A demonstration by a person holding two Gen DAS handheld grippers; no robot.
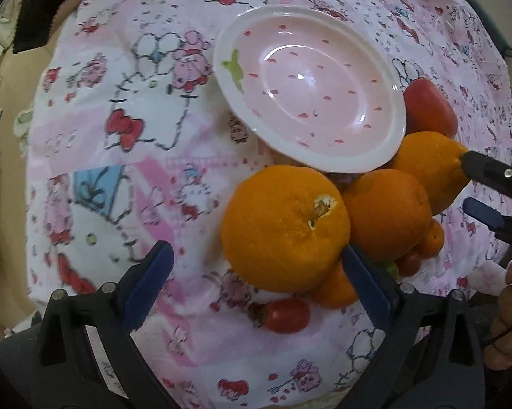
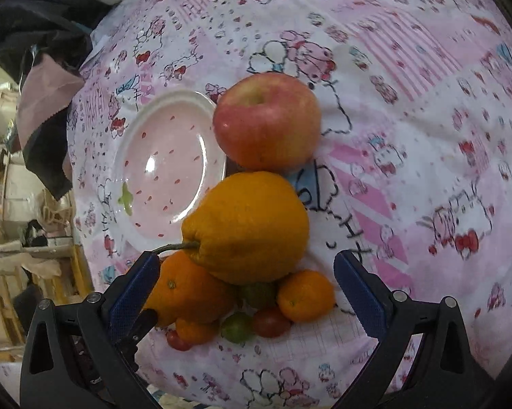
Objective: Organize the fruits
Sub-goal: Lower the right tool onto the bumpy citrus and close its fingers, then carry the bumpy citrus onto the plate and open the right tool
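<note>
A heap of fruit lies on the patterned cloth beside an empty pink strawberry plate [image 1: 310,88] [image 2: 164,167]. In the left wrist view a big orange [image 1: 284,228] is nearest, with a second orange [image 1: 388,213], a stemmed orange [image 1: 429,163] and a red apple [image 1: 429,109] behind it. My left gripper [image 1: 259,284] hangs open over the big orange, its right pad close to the peel, its left pad well off. My right gripper [image 2: 245,293] [image 1: 474,187] is open around the stemmed orange [image 2: 245,228], below the apple [image 2: 267,121].
Small tangerines [image 2: 305,294] [image 1: 334,289], red cherry tomatoes [image 1: 286,313] [image 2: 271,322] and a green one [image 2: 235,327] fill the pile's lower edge. Dark clothing [image 2: 48,44] lies at the cloth's far left edge. A person's hand [image 1: 508,323] shows at the right.
</note>
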